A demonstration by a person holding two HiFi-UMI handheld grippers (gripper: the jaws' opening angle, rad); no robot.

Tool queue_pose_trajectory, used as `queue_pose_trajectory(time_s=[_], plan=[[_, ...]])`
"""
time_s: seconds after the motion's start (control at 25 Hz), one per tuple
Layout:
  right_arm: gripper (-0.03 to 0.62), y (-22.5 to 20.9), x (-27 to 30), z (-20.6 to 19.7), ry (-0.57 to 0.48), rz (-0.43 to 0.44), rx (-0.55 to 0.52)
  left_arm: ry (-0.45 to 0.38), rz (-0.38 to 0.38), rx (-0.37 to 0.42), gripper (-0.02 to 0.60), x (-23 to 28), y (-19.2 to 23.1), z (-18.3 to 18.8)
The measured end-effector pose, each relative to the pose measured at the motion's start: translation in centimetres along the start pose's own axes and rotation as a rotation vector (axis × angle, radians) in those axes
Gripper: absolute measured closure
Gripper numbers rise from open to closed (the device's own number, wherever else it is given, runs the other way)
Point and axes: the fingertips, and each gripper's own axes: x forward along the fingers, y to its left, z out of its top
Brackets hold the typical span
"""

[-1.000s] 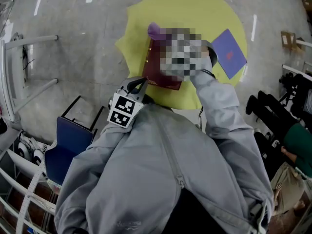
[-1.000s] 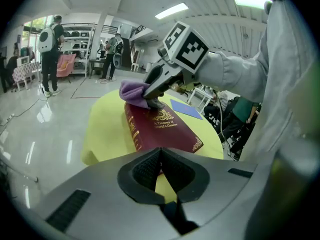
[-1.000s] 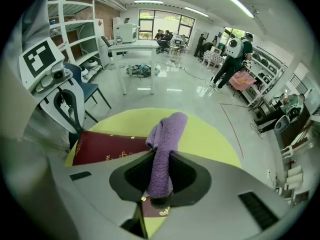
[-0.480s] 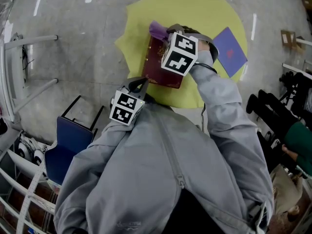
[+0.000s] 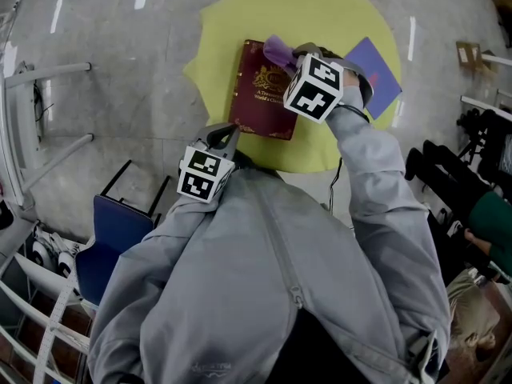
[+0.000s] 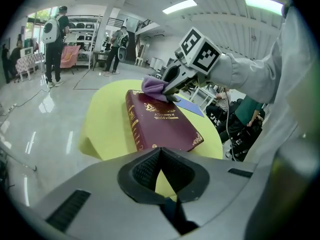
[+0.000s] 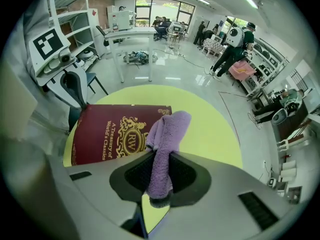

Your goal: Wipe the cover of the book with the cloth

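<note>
A thick maroon book point(image 5: 262, 90) with gold print lies flat on the round yellow table point(image 5: 240, 22). My right gripper point(image 5: 294, 54) is shut on a purple cloth point(image 5: 280, 52), which hangs at the book's far right corner. From the right gripper view the cloth point(image 7: 165, 144) runs out between the jaws and droops over the cover's edge beside the gold crest on the book point(image 7: 112, 134). My left gripper point(image 5: 225, 139) hangs near the book's near edge, off the cover, its jaws closed together with nothing between them point(image 6: 160, 171). The book point(image 6: 160, 121) lies ahead of it.
A purple-blue booklet point(image 5: 376, 74) lies on the table right of the book, partly behind my right arm. A blue chair point(image 5: 120, 230) stands at the lower left. White table legs point(image 5: 48, 74) are at the left, and people and shelving sit at the right edge.
My right gripper has carried the cloth from the book's far left corner across to its far right, uncovering the gold title. The left gripper has stayed near the book's near edge.
</note>
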Motion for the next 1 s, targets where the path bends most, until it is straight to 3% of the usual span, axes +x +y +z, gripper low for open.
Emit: queue_pose_trajectory(time_s=[1.0], plan=[[0.510,2.2,-2.9,-13.9,0.240,-0.028,0.173,0.025,-0.019,0.042,0.565,-0.1,-0.6,-0.1]])
